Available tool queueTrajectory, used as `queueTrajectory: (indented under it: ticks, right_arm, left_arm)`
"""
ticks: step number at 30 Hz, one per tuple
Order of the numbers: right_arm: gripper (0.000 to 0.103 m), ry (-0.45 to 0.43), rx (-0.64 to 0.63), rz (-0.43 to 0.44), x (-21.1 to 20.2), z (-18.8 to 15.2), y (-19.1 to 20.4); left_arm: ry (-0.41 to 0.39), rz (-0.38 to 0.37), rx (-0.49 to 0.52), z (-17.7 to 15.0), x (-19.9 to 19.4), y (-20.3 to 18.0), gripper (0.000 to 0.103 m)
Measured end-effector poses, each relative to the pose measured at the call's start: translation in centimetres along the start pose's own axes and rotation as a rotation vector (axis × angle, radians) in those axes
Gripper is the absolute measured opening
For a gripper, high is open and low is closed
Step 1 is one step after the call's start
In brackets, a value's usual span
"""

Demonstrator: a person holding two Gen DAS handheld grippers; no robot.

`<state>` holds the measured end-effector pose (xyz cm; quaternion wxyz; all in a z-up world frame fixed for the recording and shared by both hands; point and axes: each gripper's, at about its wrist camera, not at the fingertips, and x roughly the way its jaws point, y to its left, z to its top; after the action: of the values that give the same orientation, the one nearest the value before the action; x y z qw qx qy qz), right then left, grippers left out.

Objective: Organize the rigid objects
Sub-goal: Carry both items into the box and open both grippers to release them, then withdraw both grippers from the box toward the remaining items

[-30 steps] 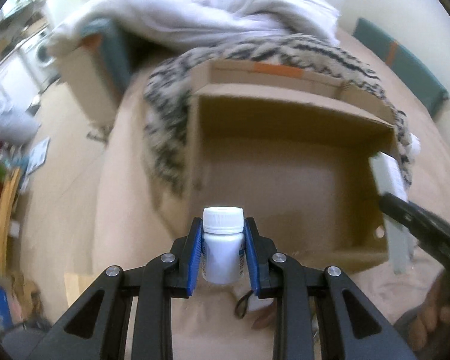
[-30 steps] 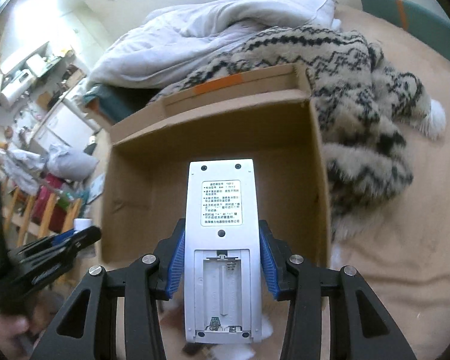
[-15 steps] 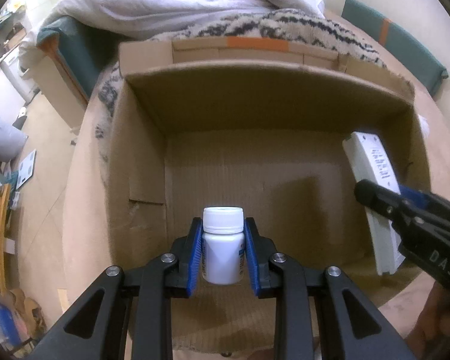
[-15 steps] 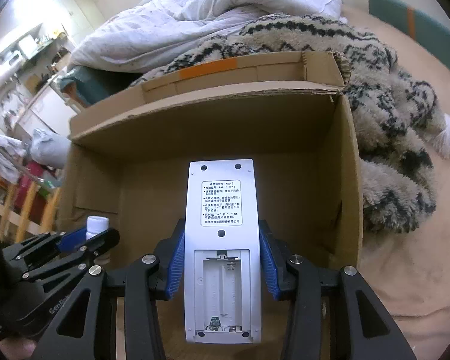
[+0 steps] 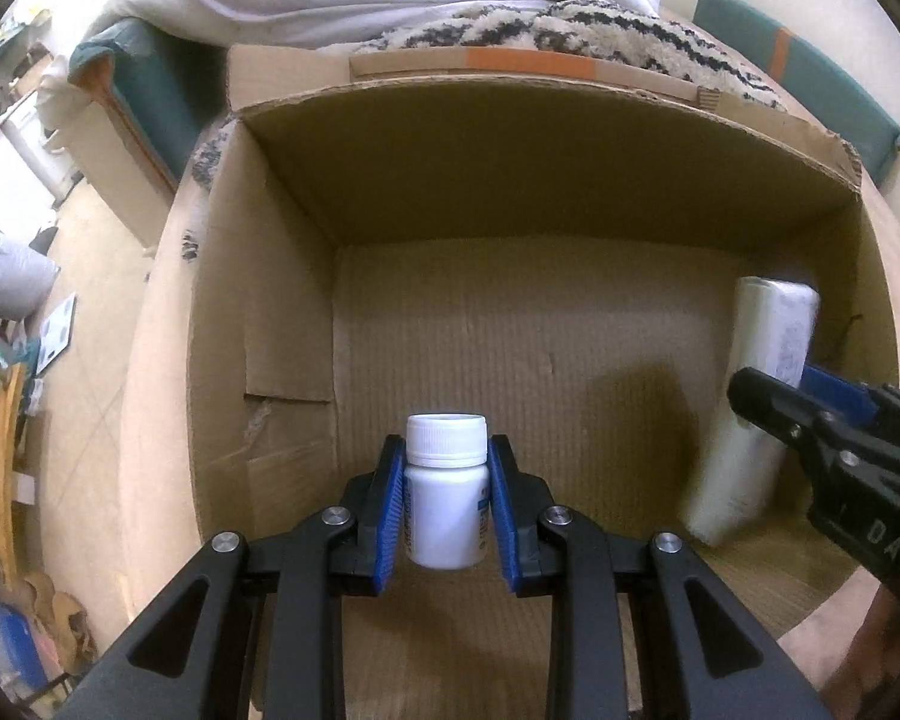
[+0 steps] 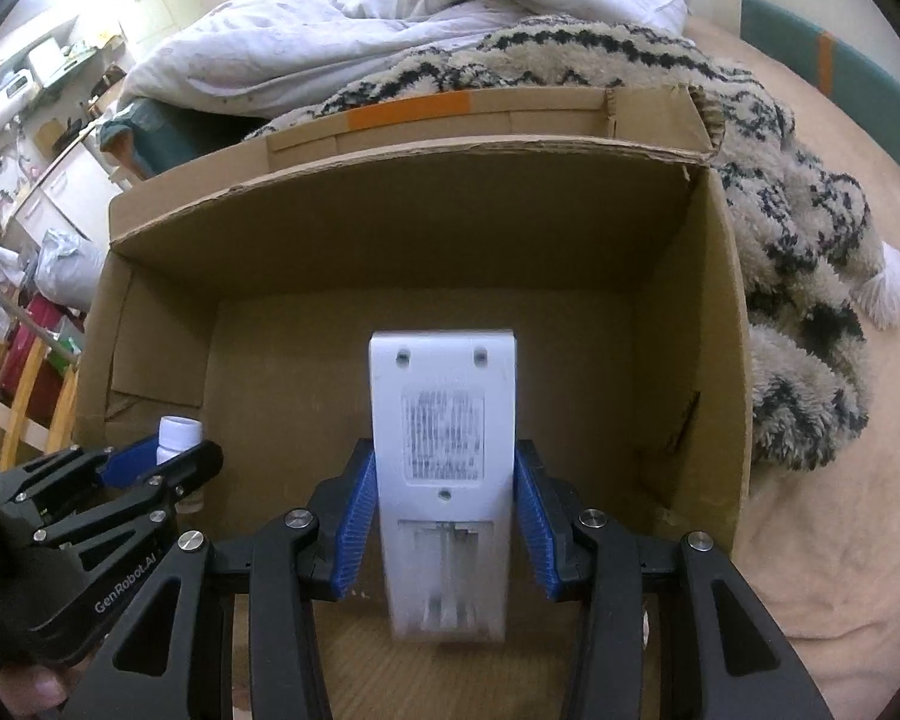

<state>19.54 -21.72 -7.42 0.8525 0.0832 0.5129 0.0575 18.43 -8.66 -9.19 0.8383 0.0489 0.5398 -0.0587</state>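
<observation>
An open cardboard box (image 5: 540,180) (image 6: 390,222) fills both views. My left gripper (image 5: 446,445) is shut on a white pill bottle (image 5: 446,504), held upright low inside the box over its floor, near the left wall. In the right wrist view the left gripper (image 6: 162,459) and the bottle (image 6: 180,433) show at the lower left. My right gripper (image 6: 444,456) is shut on a white remote (image 6: 444,420), back side up with its battery bay uncovered. The remote looks blurred and tipped between the pads. The left wrist view has the remote (image 5: 762,372) by the box's right wall.
A black-and-cream fuzzy blanket (image 6: 810,276) lies against the box's right and far sides, with a white duvet (image 6: 420,18) behind it. The box sits on a beige bed surface (image 6: 870,510). A teal cushion (image 5: 810,78) is at the far right. Cluttered furniture stands at the left.
Both grippers have come down into the box, whose walls now surround them. The remote has tipped in the right grip and turned blurry. The bottle has not shifted in the left grip.
</observation>
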Motion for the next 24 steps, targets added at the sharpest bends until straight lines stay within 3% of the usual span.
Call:
queueTrajectory:
  ticks: [5,9,11,13,15,17,20,24]
  right_arm:
    - [0.047,-0.013,0.013,0.018,-0.2,0.2,0.1]
    - [0.064,-0.044,0.03,0.062,-1.2,0.6,0.0]
    - [0.065,-0.053,0.041,0.081,-1.6,0.8,-0.1]
    - [0.07,-0.057,0.057,0.111,-1.9,0.9,-0.2]
    - [0.075,-0.052,0.061,0.131,-2.0,0.9,-0.2]
    - [0.081,-0.057,0.057,0.127,-2.3,0.9,-0.1]
    - [0.099,-0.075,0.07,0.112,-2.8,0.6,-0.2]
    - [0.101,-0.069,0.097,0.115,-3.3,0.2,-0.8]
  left_arm:
    - [-0.005,0.005,0.005,-0.2,-0.1,-0.1,0.024]
    - [-0.02,0.004,0.014,-0.3,-0.4,-0.3,0.025]
    - [-0.026,-0.006,0.019,-0.3,-0.7,-0.4,0.034]
    - [-0.04,-0.026,0.021,-0.5,-1.3,-0.4,0.054]
    - [-0.062,-0.038,0.018,-0.5,-2.0,-0.5,0.066]
    - [-0.08,-0.06,0.024,-0.6,-2.6,-0.7,0.067]
    - [-0.095,-0.04,0.035,-0.6,-3.4,-0.8,0.068]
    - [-0.095,-0.014,0.016,-0.6,-4.0,-0.2,0.068]
